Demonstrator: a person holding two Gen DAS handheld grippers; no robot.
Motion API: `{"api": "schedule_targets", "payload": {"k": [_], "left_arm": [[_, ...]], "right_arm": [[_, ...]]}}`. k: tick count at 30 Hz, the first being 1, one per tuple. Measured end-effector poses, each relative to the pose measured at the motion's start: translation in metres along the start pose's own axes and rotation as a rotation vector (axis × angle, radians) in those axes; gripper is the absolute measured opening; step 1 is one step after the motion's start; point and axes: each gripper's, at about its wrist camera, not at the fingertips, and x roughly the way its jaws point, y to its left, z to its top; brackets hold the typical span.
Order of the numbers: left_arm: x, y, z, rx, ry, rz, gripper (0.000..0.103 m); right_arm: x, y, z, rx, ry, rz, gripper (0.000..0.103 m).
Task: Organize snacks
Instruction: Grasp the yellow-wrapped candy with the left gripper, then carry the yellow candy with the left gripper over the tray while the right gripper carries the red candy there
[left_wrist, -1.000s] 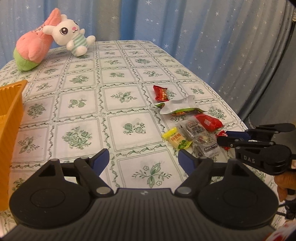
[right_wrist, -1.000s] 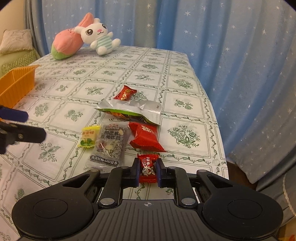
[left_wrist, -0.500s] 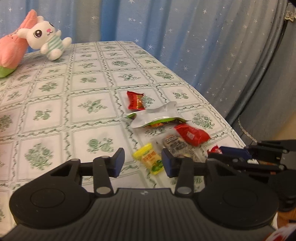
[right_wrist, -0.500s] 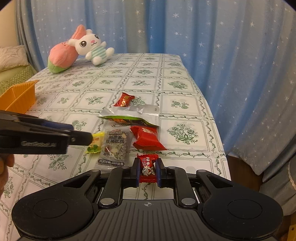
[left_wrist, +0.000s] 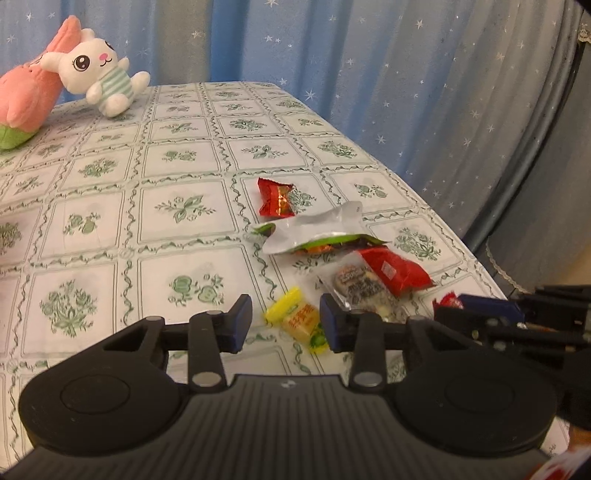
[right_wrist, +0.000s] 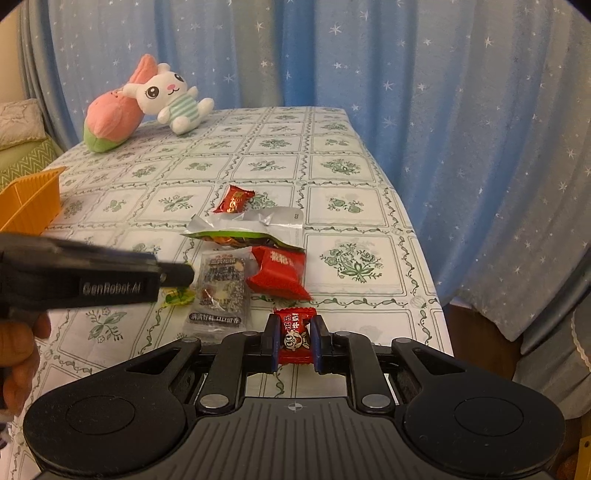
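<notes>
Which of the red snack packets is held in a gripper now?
The small red candy, clamped between the right gripper fingers. The two other red packets lie free on the tablecloth.

Glossy wrappers on a printed cloth, matt plastic tools in your hands.
You are looking at a shiny red foil candy wrapper (right_wrist: 294, 334) glinting between matt black ribbed-plastic gripper bodies; a crinkled silver foil pouch (left_wrist: 317, 230) is reflecting light, the green-patterned white tablecloth (left_wrist: 177, 206) is lying smooth and dull, and the white plush rabbit (right_wrist: 168, 96) is looking soft and fuzzy.
</notes>
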Motion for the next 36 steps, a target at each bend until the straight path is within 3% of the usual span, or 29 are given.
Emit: {"api": "schedule_targets", "payload": {"k": [6, 12, 19, 27, 30, 33, 36], "left_arm": [[0.002, -0.001, -0.001, -0.048, 0.020, -0.021, 0.035], [0.009, -0.013, 0.002, -0.006, 0.018, 0.013, 0.037], [-0.007, 0.006, -0.011, 0.025, 0.019, 0.034, 0.034], [-0.016, 0.016, -0.009, -0.060, 0.007, 0.000, 0.032], [-0.010, 0.009, -0.006, 0.012, -0.002, 0.004, 0.032], [-0.002, 0.003, -0.006, 0.106, 0.001, 0.020, 0.044], [0.003, -0.002, -0.009, 0.208, -0.003, 0.021, 0.046]], "right_arm": [[0.001, 0.002, 0.001, 0.006, -0.003, 0.000, 0.017], [0.001, 0.003, -0.001, 0.016, 0.004, 0.002, 0.017], [-0.002, 0.002, 0.000, 0.021, -0.005, 0.005, 0.017], [-0.003, 0.004, 0.002, 0.033, -0.018, 0.009, 0.017], [-0.003, 0.004, 0.002, 0.036, -0.016, 0.009, 0.017], [-0.004, 0.003, 0.001, 0.036, -0.015, 0.003, 0.017], [-0.004, 0.002, 0.000, 0.039, -0.015, 0.002, 0.017]]}}
